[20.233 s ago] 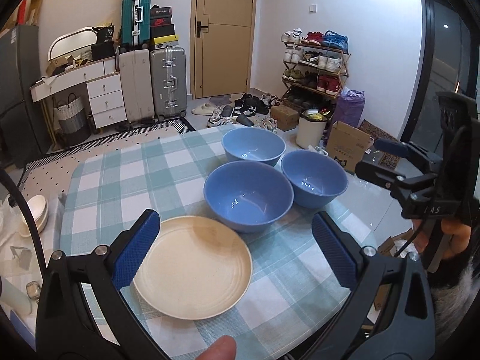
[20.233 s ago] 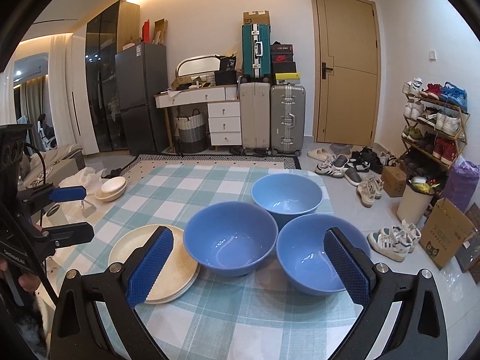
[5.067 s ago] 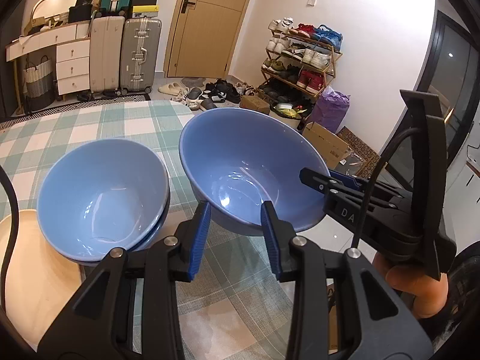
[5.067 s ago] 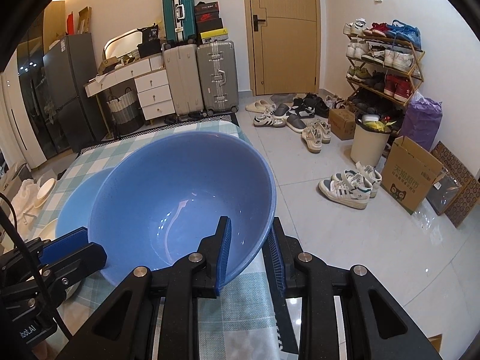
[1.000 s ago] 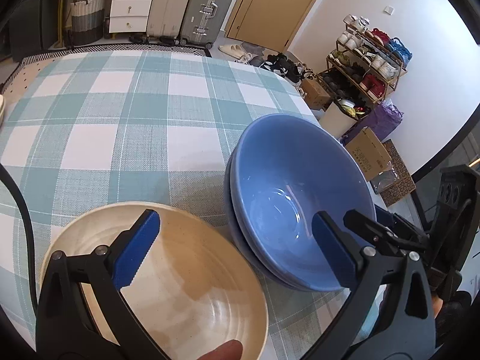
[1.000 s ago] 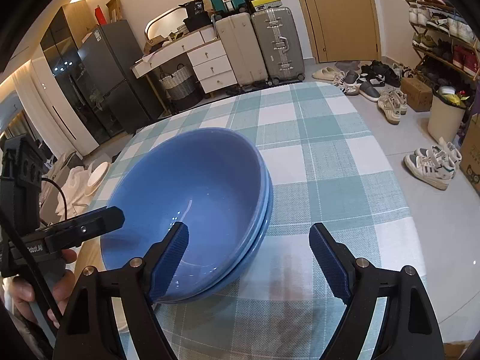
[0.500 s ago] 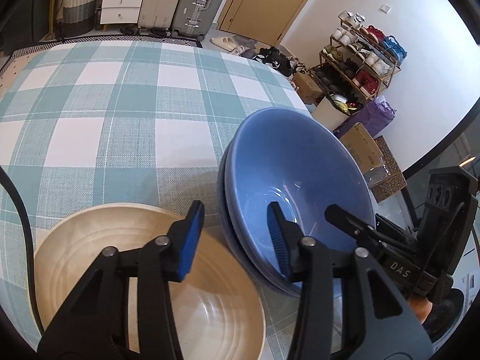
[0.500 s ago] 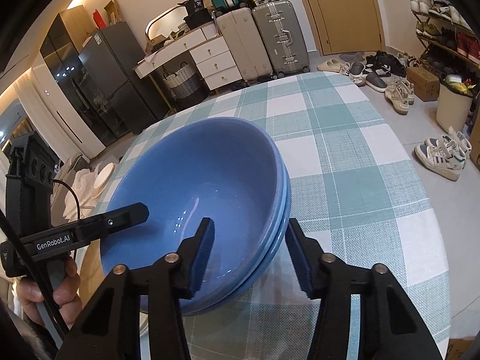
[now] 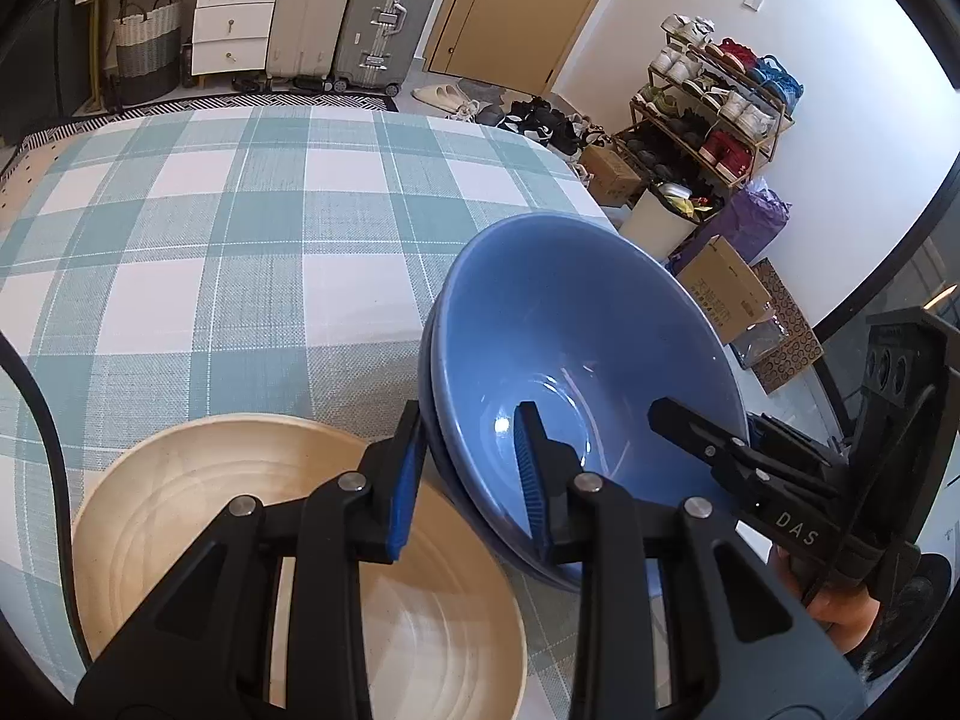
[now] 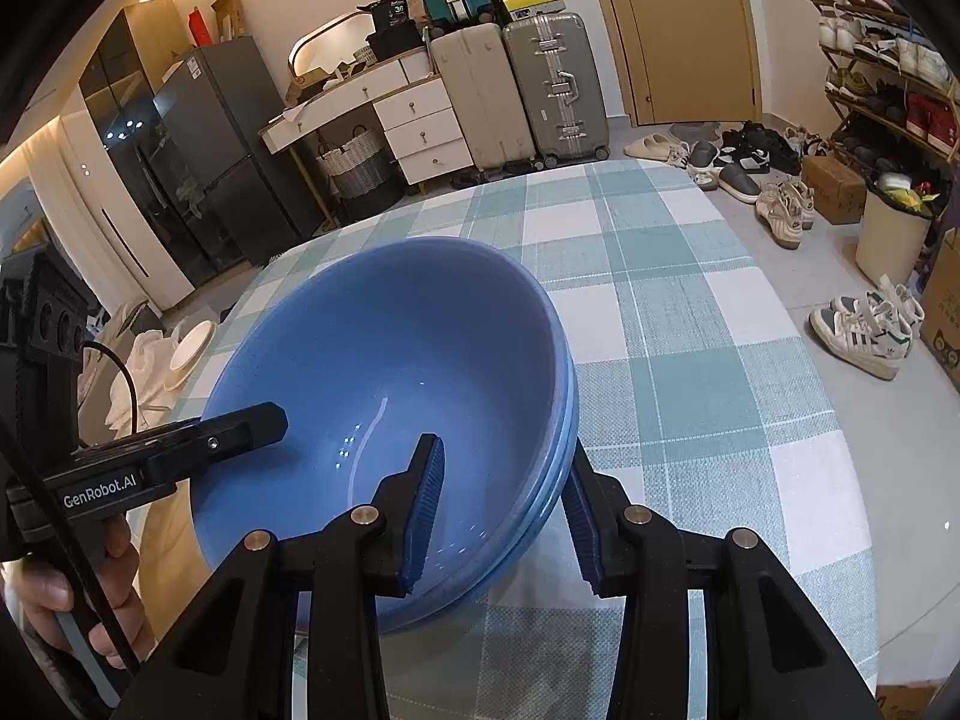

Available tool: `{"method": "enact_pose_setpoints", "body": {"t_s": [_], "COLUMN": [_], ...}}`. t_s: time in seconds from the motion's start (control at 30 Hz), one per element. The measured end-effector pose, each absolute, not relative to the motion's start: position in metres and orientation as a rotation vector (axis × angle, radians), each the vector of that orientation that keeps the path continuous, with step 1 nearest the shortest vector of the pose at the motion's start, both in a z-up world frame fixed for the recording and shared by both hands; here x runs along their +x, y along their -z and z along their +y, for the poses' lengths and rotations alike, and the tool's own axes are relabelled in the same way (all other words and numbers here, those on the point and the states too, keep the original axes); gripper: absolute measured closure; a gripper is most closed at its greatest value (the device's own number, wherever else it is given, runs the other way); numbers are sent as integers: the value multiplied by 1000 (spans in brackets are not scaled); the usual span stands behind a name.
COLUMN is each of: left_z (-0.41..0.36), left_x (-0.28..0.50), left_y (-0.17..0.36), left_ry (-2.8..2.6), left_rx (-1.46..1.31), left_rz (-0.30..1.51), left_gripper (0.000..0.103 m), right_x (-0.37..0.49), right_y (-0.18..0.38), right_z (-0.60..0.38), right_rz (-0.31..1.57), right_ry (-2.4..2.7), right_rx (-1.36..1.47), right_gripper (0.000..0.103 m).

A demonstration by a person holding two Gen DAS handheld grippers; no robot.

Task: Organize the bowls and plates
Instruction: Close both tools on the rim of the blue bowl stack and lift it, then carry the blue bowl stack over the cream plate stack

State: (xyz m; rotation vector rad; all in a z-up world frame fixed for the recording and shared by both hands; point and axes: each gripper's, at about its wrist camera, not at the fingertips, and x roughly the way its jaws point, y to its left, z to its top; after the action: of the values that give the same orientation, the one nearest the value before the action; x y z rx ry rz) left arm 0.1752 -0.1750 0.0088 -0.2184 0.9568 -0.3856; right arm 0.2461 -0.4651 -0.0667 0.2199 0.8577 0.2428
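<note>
the blue bowls (image 9: 576, 360) sit stacked on the checked table (image 9: 240, 228). the left gripper (image 9: 468, 480) pinches their rim at 9 o'clock, the right gripper (image 10: 501, 510) at 4 o'clock; both just squeezed in. the cream plate (image 9: 240, 516) touches them at 8 o'clock.

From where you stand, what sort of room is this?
Most likely a lived-in home, an entry and dining area: a table with a checked cloth, a shoe rack near the door, suitcases and a fridge.

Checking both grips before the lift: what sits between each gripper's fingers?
The stacked blue bowls' rim, in both wrist views: left gripper near the plate, right gripper opposite.
</note>
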Motion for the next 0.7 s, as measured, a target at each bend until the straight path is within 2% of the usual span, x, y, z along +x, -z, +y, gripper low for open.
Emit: {"method": "enact_pose_setpoints", "body": {"t_s": [0.7], "left_z": [-168], "left_x": [137], "left_y": [-53], "left_ry": [404], "left_rx": [-195], "left_rz": [857], "left_gripper": [77], "right_x": [218], "right_y": [33], "right_z": [-457], "right_rz": [779], "right_ry": [-233], "right_rx": [185], "right_gripper": [62]}}
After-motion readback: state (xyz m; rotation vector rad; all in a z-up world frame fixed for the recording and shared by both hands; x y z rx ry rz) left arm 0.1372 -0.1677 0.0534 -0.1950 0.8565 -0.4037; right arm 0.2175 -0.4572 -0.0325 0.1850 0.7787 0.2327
